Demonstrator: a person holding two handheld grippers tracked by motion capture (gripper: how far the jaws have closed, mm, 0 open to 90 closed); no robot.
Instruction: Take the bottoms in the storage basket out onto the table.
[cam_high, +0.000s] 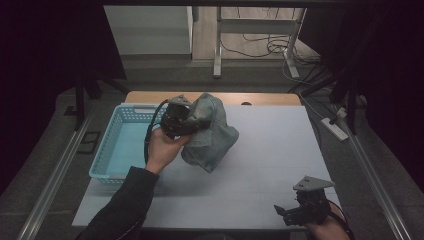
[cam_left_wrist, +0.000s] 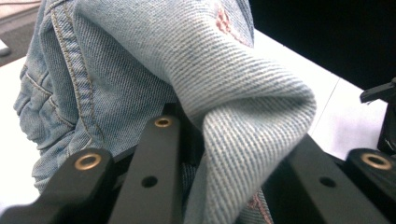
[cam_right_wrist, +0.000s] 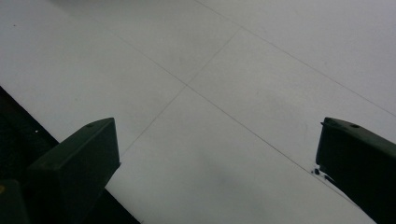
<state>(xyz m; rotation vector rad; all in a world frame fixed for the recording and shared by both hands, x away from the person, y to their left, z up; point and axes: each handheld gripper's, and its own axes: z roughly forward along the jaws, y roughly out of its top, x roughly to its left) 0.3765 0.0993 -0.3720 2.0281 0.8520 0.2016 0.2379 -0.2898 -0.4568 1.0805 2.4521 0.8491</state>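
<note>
Denim garment (cam_high: 212, 132), soft, limp, fairly heavy, hangs bunched from clenched left tongs (cam_left_wrist: 196, 154); right tongs (cam_right_wrist: 217, 154) gape released at five o'clock.

A dim room. The desk (cam_high: 270, 165) has a white top with a wooden far edge. Beyond it, grey floor, a white table frame (cam_high: 218, 45) and loose cables (cam_high: 260, 47). Dark curtains (cam_high: 45, 45) hang left and right.

High view overhead — gripper views close, sharing table (cam_high: 270, 150)
</note>
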